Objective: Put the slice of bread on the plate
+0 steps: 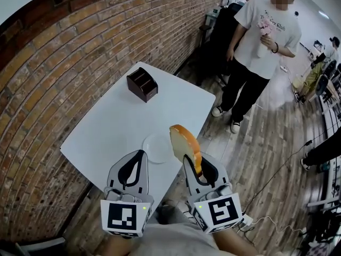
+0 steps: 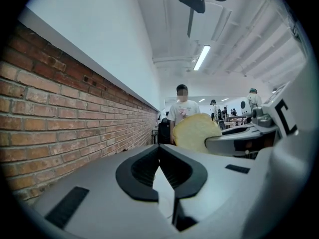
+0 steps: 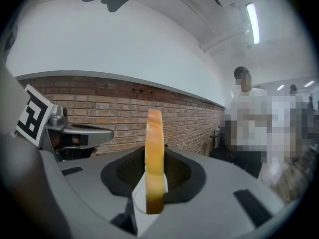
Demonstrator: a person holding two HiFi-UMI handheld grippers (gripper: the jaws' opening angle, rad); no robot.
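Head view: a rounded, golden-crusted slice of bread (image 1: pixel 185 145) stands upright in the right gripper (image 1: pixel 194 163), over the smooth white table's (image 1: pixel 106 127) near edge and just beside the round white plate (image 1: pixel 155 147). A dark slotted box (image 1: pixel 142 84) sits near the far edge, with a person (image 1: pixel 261 41) beyond it.

Left gripper view: the left gripper (image 2: pixel 160 159) has its jaws together, with nothing between them.

Right gripper view: the jaws clamp the bread edge-on.

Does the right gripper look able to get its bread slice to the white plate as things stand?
Probably yes. The right gripper, shut on the golden-crusted slice of bread, hangs just beside the small round white plate; nothing stands between them, and the shut left gripper sits at the plate's other side.
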